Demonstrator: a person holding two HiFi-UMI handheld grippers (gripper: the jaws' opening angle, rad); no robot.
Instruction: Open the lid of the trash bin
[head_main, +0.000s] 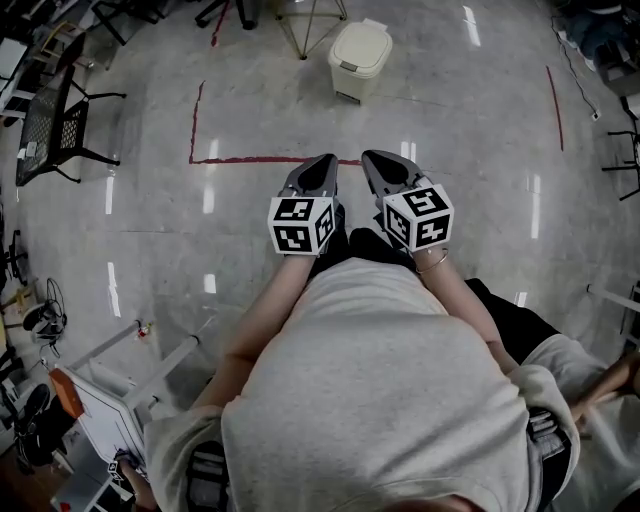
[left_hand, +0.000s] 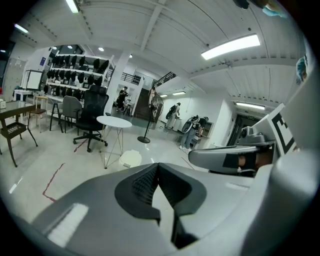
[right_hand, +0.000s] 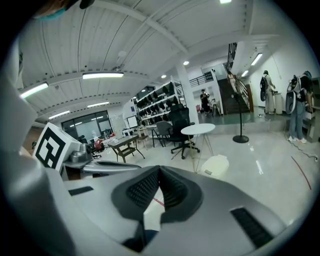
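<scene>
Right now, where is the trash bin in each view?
Head view: trash bin near top centre.
Left gripper view: trash bin left of centre, above the left claw.
Right gripper view: trash bin right of centre, above the right claw.
Shared landmark: round white table beside it.

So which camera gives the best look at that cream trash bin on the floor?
The head view: the trash bin shows whole, lid down. The left and right gripper views catch it small and distant, its base cut off by the jaws.
</scene>
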